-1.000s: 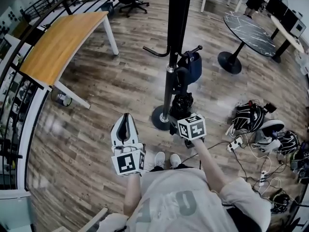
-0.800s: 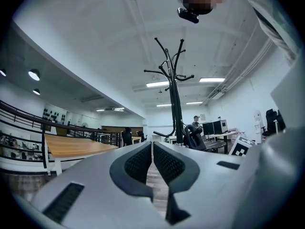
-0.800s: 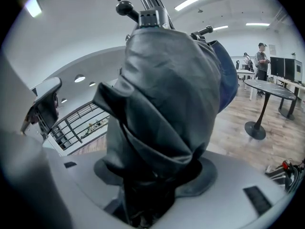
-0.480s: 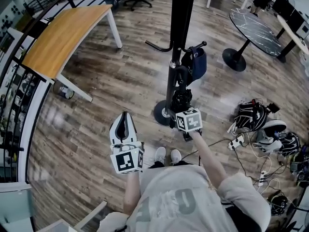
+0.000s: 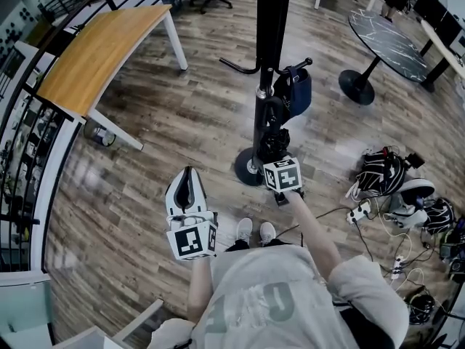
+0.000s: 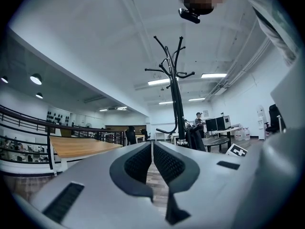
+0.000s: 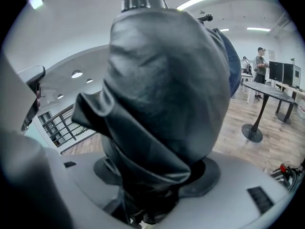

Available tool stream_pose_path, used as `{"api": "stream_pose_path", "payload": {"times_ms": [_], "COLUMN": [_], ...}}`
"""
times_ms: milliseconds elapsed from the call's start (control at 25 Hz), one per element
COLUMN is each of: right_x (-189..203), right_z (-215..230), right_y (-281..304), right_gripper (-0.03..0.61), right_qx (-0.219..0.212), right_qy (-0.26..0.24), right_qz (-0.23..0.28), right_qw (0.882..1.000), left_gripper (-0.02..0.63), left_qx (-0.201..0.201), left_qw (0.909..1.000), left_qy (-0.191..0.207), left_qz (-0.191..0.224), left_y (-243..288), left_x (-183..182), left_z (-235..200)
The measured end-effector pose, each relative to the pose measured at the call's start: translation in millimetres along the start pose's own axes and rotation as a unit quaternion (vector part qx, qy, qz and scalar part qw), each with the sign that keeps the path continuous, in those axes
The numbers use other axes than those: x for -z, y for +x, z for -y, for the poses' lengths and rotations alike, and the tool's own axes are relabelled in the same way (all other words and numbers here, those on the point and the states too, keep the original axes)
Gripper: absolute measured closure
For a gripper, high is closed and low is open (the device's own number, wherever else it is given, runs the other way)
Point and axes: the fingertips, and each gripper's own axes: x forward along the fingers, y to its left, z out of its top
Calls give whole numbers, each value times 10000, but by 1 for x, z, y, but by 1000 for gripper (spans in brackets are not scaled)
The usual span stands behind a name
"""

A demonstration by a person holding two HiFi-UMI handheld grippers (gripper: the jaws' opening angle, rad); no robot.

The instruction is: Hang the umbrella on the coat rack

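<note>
- Holding something big, is it, that right gripper (image 7: pixel 156 171)?
- Yes. Its jaws are spread wide and squeeze the folded black cloth of the umbrella (image 7: pixel 162 80). The cloth fills all the room between them.
- Why grab it there?
- I think the fat part is easy to squeeze. It also leaves the top end free to go on a hook.
- Where is the umbrella?
- Right up against the pole of the coat rack (image 5: pixel 271 20), low down and nearly upright. A blue bag (image 5: pixel 298 93) hangs just beside it. I can't tell if the umbrella is hooked on yet.
- And the left gripper (image 6: pixel 152 161)?
- Its jaws are pressed together with nothing in them. It points flat toward the rack, well apart from the pole. I think it is waiting out of the way, since one gripper is enough for this job.
- Any words to read?
- No real words. Each gripper has a cube (image 5: pixel 282 174) with black and white squares on it. Those are patterns, not letters. The person's shirt (image 5: pixel 269 304) has big pale marks, too bent to read. I see no name on the umbrella.
</note>
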Motion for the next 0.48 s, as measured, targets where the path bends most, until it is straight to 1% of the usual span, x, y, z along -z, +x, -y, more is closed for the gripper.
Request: {"api": "stream_pose_path", "payload": {"times_ms": [160, 480], "right_x": [-4, -6], "right_z": [6, 9], "right_y": [6, 10], "right_gripper": [297, 281], "right_qx": [159, 246], "right_qy": [-14, 55], "right_qz": [61, 204], "right_qw": [9999, 9995], "left_gripper": [577, 577], "left_qx": [0, -4], "left_qw": [10000, 10000], "left_qy": [5, 86], "left_qz": [-25, -40], "left_y": [-1, -4], "left_x": [1, -1], "left_z": [2, 0]}}
